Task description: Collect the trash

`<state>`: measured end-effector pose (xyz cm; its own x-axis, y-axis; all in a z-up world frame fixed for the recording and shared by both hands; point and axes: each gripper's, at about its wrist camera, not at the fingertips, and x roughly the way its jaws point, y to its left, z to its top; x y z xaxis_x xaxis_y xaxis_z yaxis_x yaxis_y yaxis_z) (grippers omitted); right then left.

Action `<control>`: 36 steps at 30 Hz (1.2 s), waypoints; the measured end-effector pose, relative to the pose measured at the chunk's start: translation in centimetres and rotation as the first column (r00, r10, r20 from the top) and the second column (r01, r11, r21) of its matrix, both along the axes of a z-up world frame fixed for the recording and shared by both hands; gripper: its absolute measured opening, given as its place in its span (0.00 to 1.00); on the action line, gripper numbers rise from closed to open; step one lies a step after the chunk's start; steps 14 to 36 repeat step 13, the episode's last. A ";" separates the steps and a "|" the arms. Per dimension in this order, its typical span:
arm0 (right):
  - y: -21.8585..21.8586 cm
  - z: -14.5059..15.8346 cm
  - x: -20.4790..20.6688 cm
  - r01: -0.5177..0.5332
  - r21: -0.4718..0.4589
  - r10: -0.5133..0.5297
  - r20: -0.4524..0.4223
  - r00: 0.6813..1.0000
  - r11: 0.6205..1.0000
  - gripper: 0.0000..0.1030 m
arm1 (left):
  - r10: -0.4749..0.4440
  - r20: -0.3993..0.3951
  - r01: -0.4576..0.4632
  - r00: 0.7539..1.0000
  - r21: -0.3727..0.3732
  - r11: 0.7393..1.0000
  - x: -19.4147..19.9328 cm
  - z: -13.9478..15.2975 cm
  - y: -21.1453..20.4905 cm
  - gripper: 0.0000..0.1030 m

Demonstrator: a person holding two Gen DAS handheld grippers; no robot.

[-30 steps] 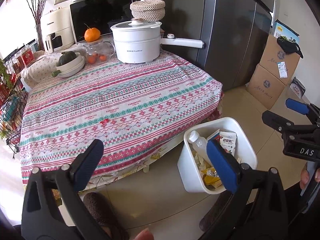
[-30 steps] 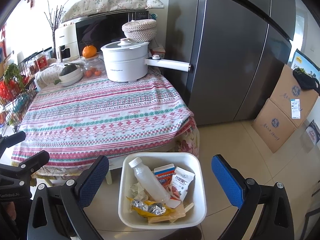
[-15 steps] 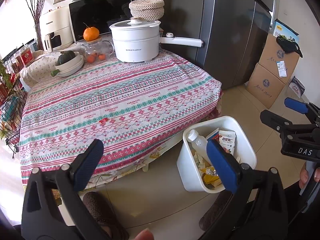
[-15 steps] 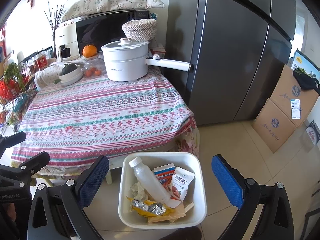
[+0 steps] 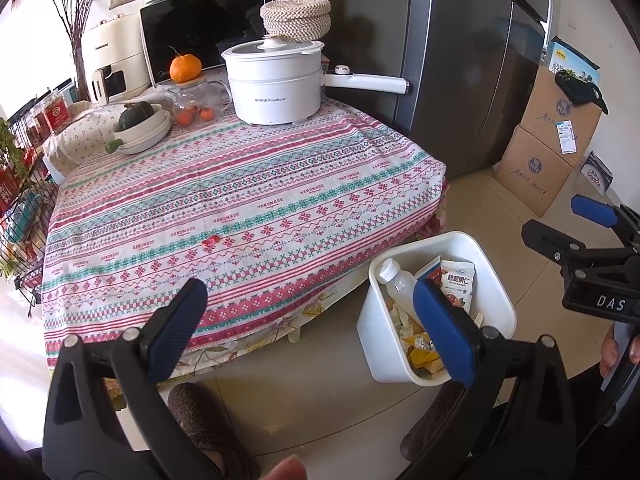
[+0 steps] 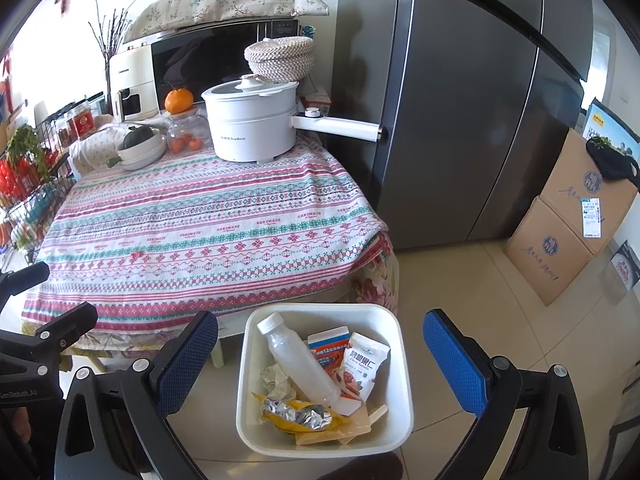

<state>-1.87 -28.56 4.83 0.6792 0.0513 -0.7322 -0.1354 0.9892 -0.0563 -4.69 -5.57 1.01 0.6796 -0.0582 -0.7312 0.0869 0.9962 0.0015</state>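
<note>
white square plastic bin (image 6: 403,364) sits on the beige tile floor (image 6: 472,280), just off the near corner of the table, which is covered by a red, teal and white striped patterned cloth (image 6: 208,224). inside the bin: clear plastic bottle with white cap (image 6: 298,360) lying tilted, red and white carton (image 6: 330,350), white snack pouch (image 6: 362,366), crumpled foil and yellow wrapper (image 6: 298,416), wadded paper. one small red scrap (image 5: 210,241) lies on the cloth, well apart from the bin.

my right gripper (image 6: 320,364) hangs over the bin, jaws wide, holding nothing. my left gripper (image 5: 306,330) is over the table edge, jaws wide too, empty; its right pad overlaps the bin in view.

back of table: white electric pot with long handle (image 5: 276,80), woven round basket (image 5: 296,16) behind it, an orange on a glass jar (image 5: 185,68), white bowls with a dark green squash (image 5: 140,126). grey fridge (image 6: 460,100) to the right, stacked cardboard boxes (image 6: 568,220) beyond.
</note>
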 end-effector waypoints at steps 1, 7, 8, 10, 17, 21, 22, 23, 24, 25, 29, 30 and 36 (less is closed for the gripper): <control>0.0 0.0 0.0 0.000 0.000 0.000 -0.001 1.000 1.000 1.00 | 0.001 -0.001 -0.001 1.000 0.000 1.000 0.0 0.0 0.0 0.99; 0.1 -0.1 -0.1 0.004 -0.003 -0.004 -0.005 1.000 1.000 1.00 | 0.004 -0.006 -0.004 1.000 0.001 1.000 0.1 -0.2 0.1 0.99; 0.1 -0.1 -0.1 0.005 -0.003 -0.005 -0.005 1.000 1.000 1.00 | 0.002 -0.011 -0.002 1.000 -0.002 1.000 0.1 -0.2 0.1 0.99; 0.2 -0.1 -0.1 0.005 0.000 -0.005 -0.008 1.000 1.000 1.00 | -0.001 -0.020 0.000 1.000 -0.012 1.000 0.3 -0.4 0.2 0.99; 0.8 0.0 0.2 -0.003 0.011 0.003 -0.011 1.000 1.000 1.00 | 0.002 -0.035 -0.003 0.999 -0.040 0.999 0.7 -0.2 0.9 0.99; 0.8 0.0 0.2 -0.003 0.011 0.003 -0.011 1.000 1.000 1.00 | 0.002 -0.035 -0.003 0.999 -0.040 0.999 0.7 -0.2 0.9 0.99; 0.8 0.0 0.2 -0.003 0.011 0.003 -0.011 1.000 1.000 1.00 | 0.002 -0.035 -0.003 0.999 -0.040 0.999 0.7 -0.2 0.9 0.99; 0.8 0.0 0.2 -0.003 0.011 0.003 -0.011 1.000 1.000 1.00 | 0.002 -0.035 -0.003 0.999 -0.040 0.999 0.7 -0.2 0.9 0.99; 0.8 0.0 0.2 -0.003 0.011 0.003 -0.011 1.000 1.000 1.00 | 0.002 -0.035 -0.003 0.999 -0.040 0.999 0.7 -0.2 0.9 0.99; 0.8 0.0 0.2 -0.003 0.011 0.003 -0.011 1.000 1.000 1.00 | 0.002 -0.035 -0.003 0.999 -0.040 0.999 0.7 -0.2 0.9 0.99; 0.8 0.0 0.2 -0.003 0.011 0.003 -0.011 1.000 1.000 1.00 | 0.002 -0.035 -0.003 0.999 -0.040 0.999 0.7 -0.2 0.9 0.99; 0.8 0.0 0.2 -0.003 0.011 0.003 -0.011 1.000 1.000 1.00 | 0.002 -0.035 -0.003 0.999 -0.040 0.999 0.7 -0.2 0.9 0.99; 0.8 0.0 0.2 -0.003 0.011 0.003 -0.011 1.000 1.000 1.00 | 0.002 -0.035 -0.003 0.999 -0.040 0.999 0.7 -0.2 0.9 0.99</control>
